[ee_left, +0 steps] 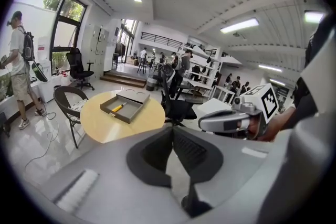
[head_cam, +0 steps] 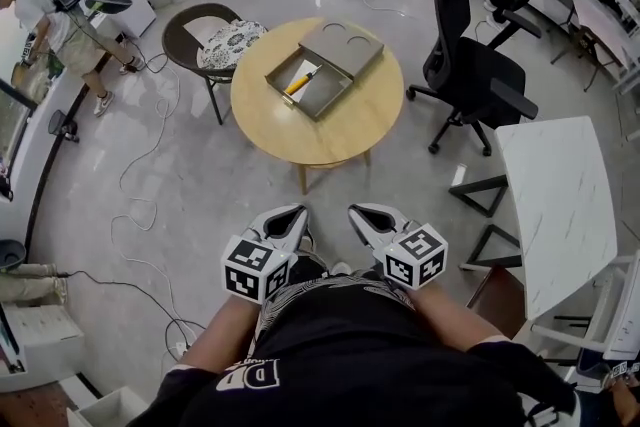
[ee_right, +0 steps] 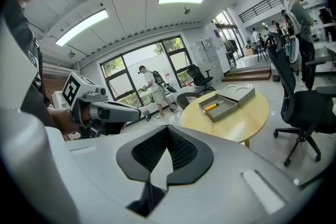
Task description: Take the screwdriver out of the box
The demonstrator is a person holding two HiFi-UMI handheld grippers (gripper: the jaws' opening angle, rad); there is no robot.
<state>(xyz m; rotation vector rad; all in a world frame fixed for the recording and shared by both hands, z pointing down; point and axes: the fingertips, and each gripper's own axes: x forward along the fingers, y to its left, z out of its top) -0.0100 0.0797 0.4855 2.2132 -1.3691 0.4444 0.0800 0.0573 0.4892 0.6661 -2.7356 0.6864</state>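
Head view: left gripper (head_cam: 293, 213) and right gripper (head_cam: 360, 212), jaws together and empty, hang well short of the yellow-handled screwdriver (head_cam: 299, 80) lying inside the open grey box (head_cam: 333, 95) on the round wooden table (head_cam: 350, 133).

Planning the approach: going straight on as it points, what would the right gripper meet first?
Probably the floor, short of the round table; the right gripper aims slightly left of it. Depth is unclear.
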